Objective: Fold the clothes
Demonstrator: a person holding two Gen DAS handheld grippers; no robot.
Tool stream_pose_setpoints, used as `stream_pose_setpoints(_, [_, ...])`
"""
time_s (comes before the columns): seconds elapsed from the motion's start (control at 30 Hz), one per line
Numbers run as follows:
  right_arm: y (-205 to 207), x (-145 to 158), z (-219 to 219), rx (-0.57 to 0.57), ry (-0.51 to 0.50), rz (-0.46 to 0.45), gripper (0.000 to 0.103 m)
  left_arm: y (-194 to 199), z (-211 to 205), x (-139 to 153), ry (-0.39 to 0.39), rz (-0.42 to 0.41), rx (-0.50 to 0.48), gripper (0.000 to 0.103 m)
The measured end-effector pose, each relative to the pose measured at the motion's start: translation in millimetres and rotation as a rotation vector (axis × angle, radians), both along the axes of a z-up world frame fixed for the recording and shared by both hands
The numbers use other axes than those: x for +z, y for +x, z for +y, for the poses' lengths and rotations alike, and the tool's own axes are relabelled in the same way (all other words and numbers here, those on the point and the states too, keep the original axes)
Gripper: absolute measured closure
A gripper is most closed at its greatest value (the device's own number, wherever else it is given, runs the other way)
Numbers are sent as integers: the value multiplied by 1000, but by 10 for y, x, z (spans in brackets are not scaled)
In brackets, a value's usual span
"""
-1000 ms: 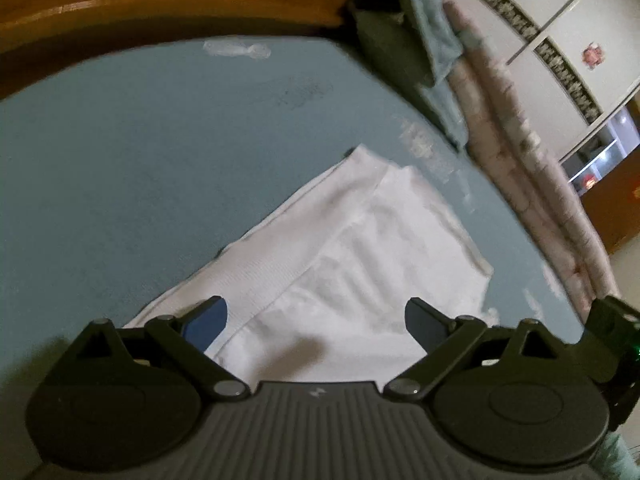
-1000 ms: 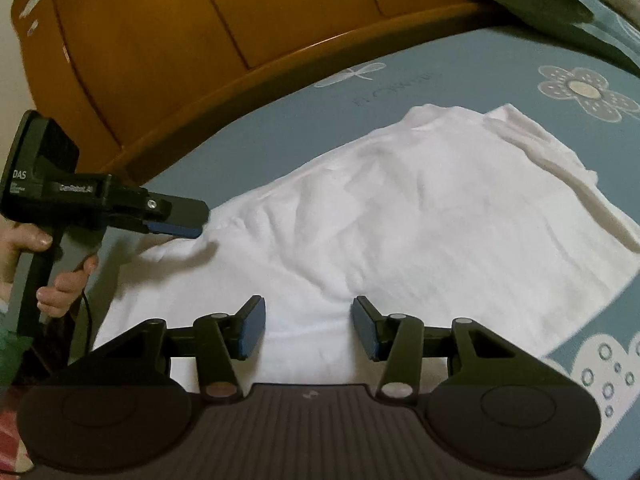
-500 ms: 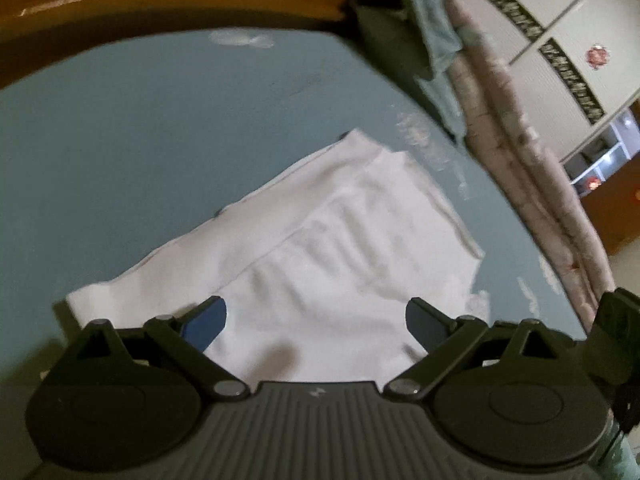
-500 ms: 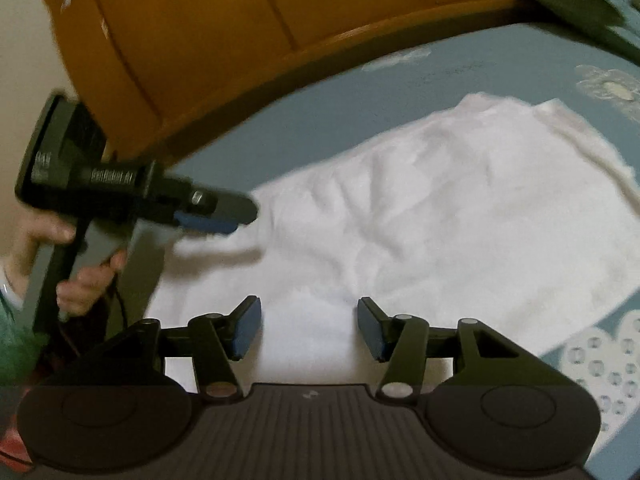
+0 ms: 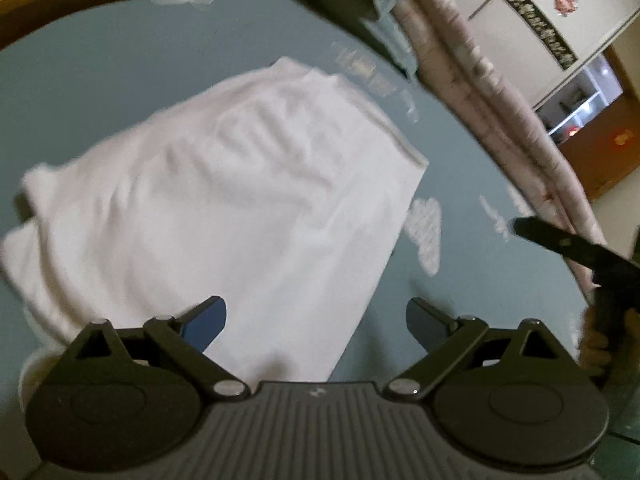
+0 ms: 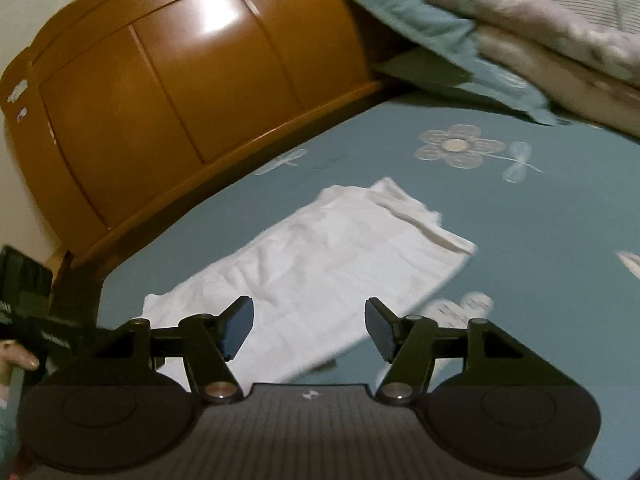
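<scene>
**While mid-fold: white garment flat, neither gripper holding**

Though already folded into a narrow oblong, probably one more fold needed. Lying on blue bed (image 6: 540, 216) just below wooden headboard (image 6: 168, 92): white garment (image 6: 320, 264), soft, lightly wrinkled. Left gripper (image 5: 316, 320) wide open, empty; right gripper (image 6: 308, 324) just been opening, nothing between.

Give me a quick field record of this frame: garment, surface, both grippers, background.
garment: white garment, folded, lying flat
surface: blue bedsheet with a flower print
left gripper: open, holding nothing
right gripper: open, jaws have just been opening, nothing between them
background: wooden headboard, pillows stacked against it
</scene>
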State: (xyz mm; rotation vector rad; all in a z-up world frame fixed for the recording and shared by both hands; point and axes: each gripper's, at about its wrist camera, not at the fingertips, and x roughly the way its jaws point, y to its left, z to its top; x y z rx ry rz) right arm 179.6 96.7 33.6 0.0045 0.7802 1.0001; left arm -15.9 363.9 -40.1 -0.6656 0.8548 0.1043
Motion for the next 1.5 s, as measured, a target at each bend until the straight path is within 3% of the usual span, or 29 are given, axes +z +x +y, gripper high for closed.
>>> stream_pose_setpoints(0.17, [-123,-25,-377,-97,32,25,31,-131,-2,-104,-3,15,35,7])
stream_pose_setpoints(0.37, [-249,-32,-714,-170,66,50,31,-158,-101,200,49,-22,29,7])
stream_pose_setpoints(0.5, [-331,-35,-903,-204,76,57,30,-167,-113,248,92,-10,55,7])
stream_pose_setpoints(0.87, [-465,-127,-1185,-269,67,91,27,-204,-99,-145,-5,59,97,7])
stream_pose_setpoints(1.0, [-517,-90,-1269,-299,52,78,24,-186,-236,99,73,34,76,7])
stream_pose_setpoints(1.2, [-669,3,-1463,-377,43,35,15,30,-683,501,247,-43,-101,7])
stream_pose_setpoints(1.33, [-742,9,-1572,-430,40,41,14,130,-805,512,246,-50,-138,7])
stream_pose_setpoints(1.5, [-836,-42,-1677,-501,12,50,14,242,-699,364,225,2,-93,7])
